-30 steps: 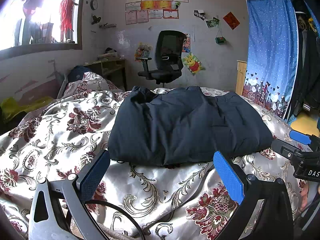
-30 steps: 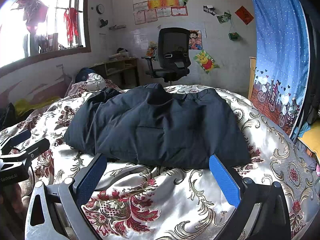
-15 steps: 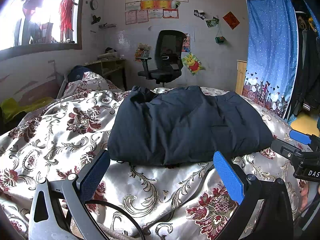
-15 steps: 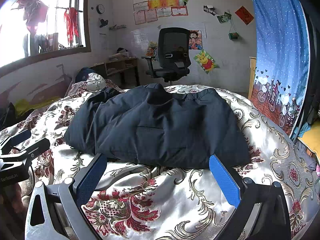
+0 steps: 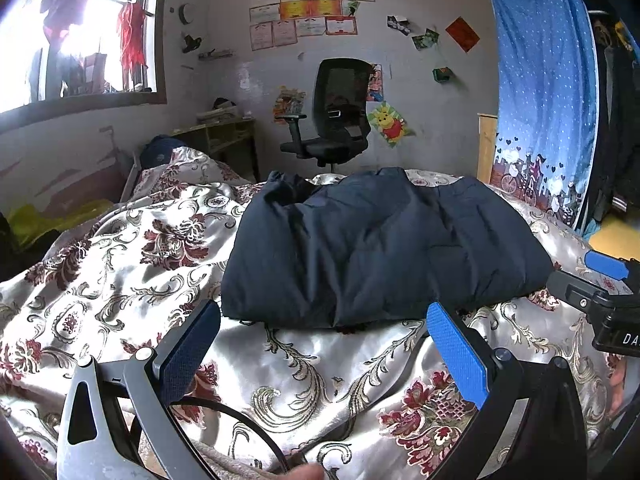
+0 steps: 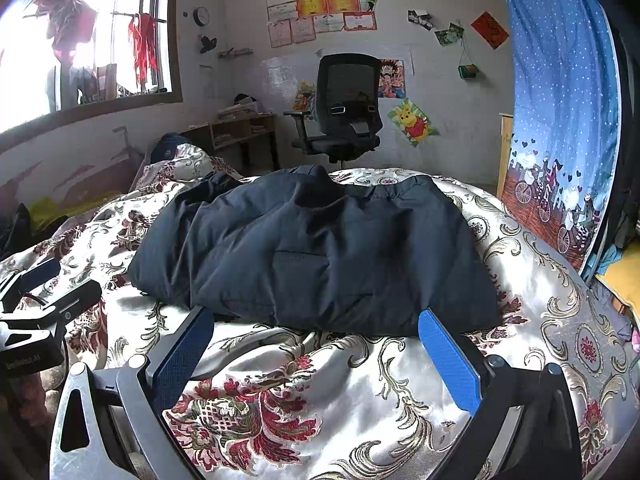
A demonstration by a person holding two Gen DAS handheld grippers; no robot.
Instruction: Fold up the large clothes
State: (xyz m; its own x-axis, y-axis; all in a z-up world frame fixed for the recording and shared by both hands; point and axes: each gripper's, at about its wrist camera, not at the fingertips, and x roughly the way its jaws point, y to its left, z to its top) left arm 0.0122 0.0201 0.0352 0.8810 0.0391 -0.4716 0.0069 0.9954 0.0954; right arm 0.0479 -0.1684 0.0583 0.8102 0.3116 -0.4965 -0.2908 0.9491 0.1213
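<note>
**Jacket folded, both grippers standing off**

Floral satin bedding (image 5: 120, 264) covered the bed, and the dark padded jacket (image 5: 376, 248) lay on it in a compact bundle. The left gripper (image 5: 324, 344) and right gripper (image 6: 316, 344) hovered near its front edge, jaws spread wide and empty. Folding looked nearly finished; any next move would call for gripping that near hem.
</note>
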